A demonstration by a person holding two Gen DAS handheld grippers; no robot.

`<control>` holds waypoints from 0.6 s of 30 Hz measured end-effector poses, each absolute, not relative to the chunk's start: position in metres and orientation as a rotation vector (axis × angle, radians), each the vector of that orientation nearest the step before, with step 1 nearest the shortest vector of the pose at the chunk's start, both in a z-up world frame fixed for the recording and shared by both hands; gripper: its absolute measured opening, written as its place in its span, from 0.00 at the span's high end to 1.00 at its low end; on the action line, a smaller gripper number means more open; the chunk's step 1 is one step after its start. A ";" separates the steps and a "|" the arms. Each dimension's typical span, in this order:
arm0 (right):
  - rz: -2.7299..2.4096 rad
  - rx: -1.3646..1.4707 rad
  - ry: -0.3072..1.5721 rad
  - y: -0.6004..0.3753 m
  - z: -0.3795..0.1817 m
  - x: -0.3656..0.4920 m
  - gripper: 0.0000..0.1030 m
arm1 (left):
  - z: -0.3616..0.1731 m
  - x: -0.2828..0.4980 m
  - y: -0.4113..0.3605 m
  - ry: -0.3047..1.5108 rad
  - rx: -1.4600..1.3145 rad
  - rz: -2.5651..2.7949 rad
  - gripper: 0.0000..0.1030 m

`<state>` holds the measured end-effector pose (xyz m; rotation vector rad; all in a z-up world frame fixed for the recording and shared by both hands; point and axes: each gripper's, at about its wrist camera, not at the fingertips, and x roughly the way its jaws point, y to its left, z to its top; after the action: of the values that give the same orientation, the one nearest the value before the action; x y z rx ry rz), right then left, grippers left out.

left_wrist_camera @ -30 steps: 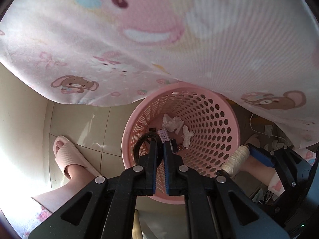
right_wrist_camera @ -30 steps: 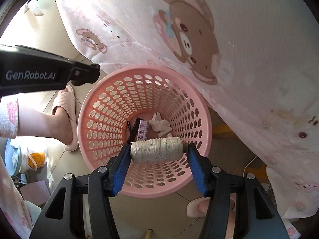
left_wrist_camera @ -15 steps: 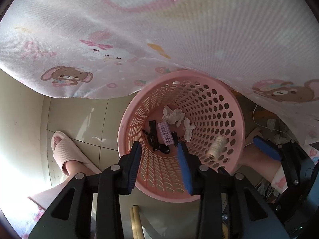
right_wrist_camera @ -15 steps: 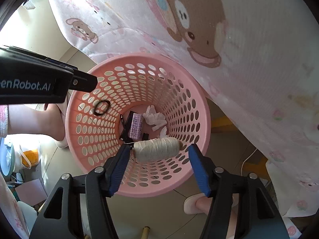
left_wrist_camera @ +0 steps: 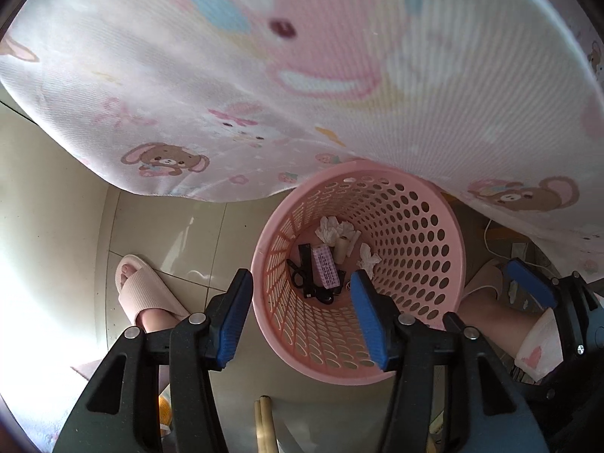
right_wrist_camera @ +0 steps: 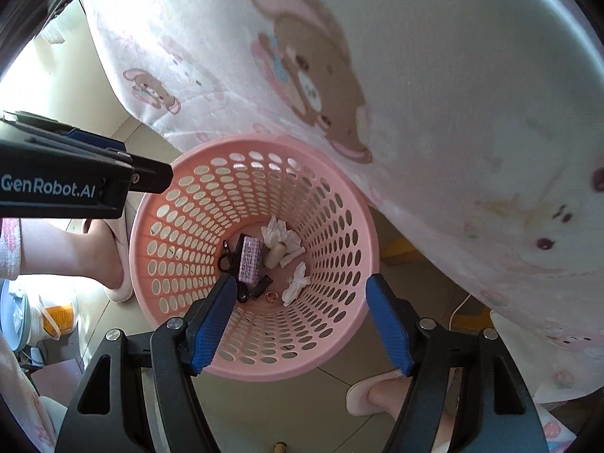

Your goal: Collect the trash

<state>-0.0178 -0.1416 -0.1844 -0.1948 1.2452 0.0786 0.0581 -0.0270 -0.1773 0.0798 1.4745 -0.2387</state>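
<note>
A pink perforated basket [left_wrist_camera: 422,234] [right_wrist_camera: 339,226] stands on the floor below both grippers. At its bottom lie a cream thread spool [left_wrist_camera: 341,251] [right_wrist_camera: 274,255], a pink checked box [left_wrist_camera: 325,266] [right_wrist_camera: 250,258], a black hair tie [left_wrist_camera: 298,275] [right_wrist_camera: 225,262], other black items and crumpled white tissues [left_wrist_camera: 332,226] [right_wrist_camera: 277,228]. My left gripper [left_wrist_camera: 302,317] is open and empty above the basket's near rim. My right gripper [right_wrist_camera: 298,324] is open and empty above the basket.
A pink cartoon-print cloth [left_wrist_camera: 302,75] [right_wrist_camera: 415,75] hangs over the basket's far side. The person's feet in pink slippers [left_wrist_camera: 141,290] [right_wrist_camera: 377,392] stand on the tiled floor on both sides. A white cable [left_wrist_camera: 490,241] lies right.
The left gripper opened and dropped the black hair tie into the basket. The right gripper opened and the thread spool fell to the basket's bottom. Both grippers now stand wide open.
</note>
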 end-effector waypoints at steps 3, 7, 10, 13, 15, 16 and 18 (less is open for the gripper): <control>0.084 -0.104 1.180 -0.149 -0.155 -0.022 0.29 | -0.148 0.058 -0.022 1.392 0.036 -0.245 0.49; 0.070 -0.041 1.060 -0.159 -0.111 -0.031 0.28 | -0.104 0.053 -0.020 1.228 0.078 -0.235 0.48; 0.041 0.010 0.978 -0.170 -0.084 -0.036 0.27 | -0.077 0.050 -0.017 1.121 0.075 -0.237 0.48; 0.043 0.112 0.960 -0.183 -0.066 -0.035 0.26 | -0.051 0.045 -0.018 1.008 0.078 -0.231 0.42; 0.022 0.137 0.937 -0.189 -0.055 -0.037 0.26 | -0.037 0.040 -0.019 0.940 0.094 -0.229 0.37; 0.020 0.144 0.918 -0.191 -0.048 -0.038 0.26 | -0.031 0.038 -0.019 0.908 0.103 -0.228 0.32; -0.021 0.124 0.872 -0.193 -0.037 -0.042 0.24 | -0.021 0.034 -0.020 0.864 0.109 -0.226 0.26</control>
<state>-0.0424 -0.1932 -0.0371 0.1241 0.8721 -0.0209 0.0336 -0.0203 -0.0212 0.1086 0.8638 -0.2262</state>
